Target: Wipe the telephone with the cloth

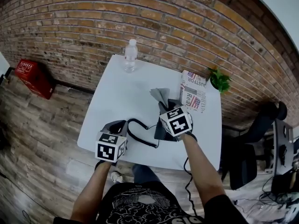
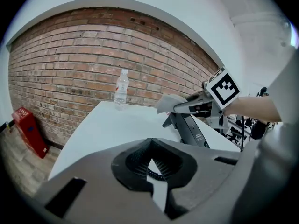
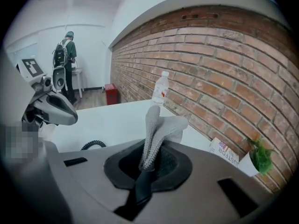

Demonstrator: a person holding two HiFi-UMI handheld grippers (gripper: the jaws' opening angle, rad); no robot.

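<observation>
**Head view, with both gripper views.** The telephone [image 1: 160, 130] is a dark wedge near the front right of the white table [image 1: 117, 92]. The right gripper [image 1: 164, 105] hangs directly over it and hides most of it. In the left gripper view its sloped body [image 2: 189, 129] appears to run lengthwise from the person's edge of the table toward the brick wall [image 1: 140, 27]. Small white print on its side is too fine to read.

The right gripper's jaws are clamped on a grey cloth [image 3: 161, 125]. The cloth's free folds stand up past the jaw tips, above the telephone's far end.

To the telephone's left, the left gripper [image 1: 117, 125] has its jaws drawn almost together. The coiled cord [image 2: 152, 173] crosses the narrow gap between its ribbed pads. From there the cord loops across the table back to the telephone.

Beyond the telephone to the right lies a newspaper [image 1: 193, 90] on which "JUSTFOR" can be read. Its remaining headlines are partly covered by the gripper. A small green plant [image 1: 219, 80] sits past it, at the table corner.

A clear bottle [image 1: 130, 56] stands well beyond the telephone at the wall edge, and its label is illegible. A red crate [image 1: 32, 76] far to the telephone's left carries white print too small to read.
</observation>
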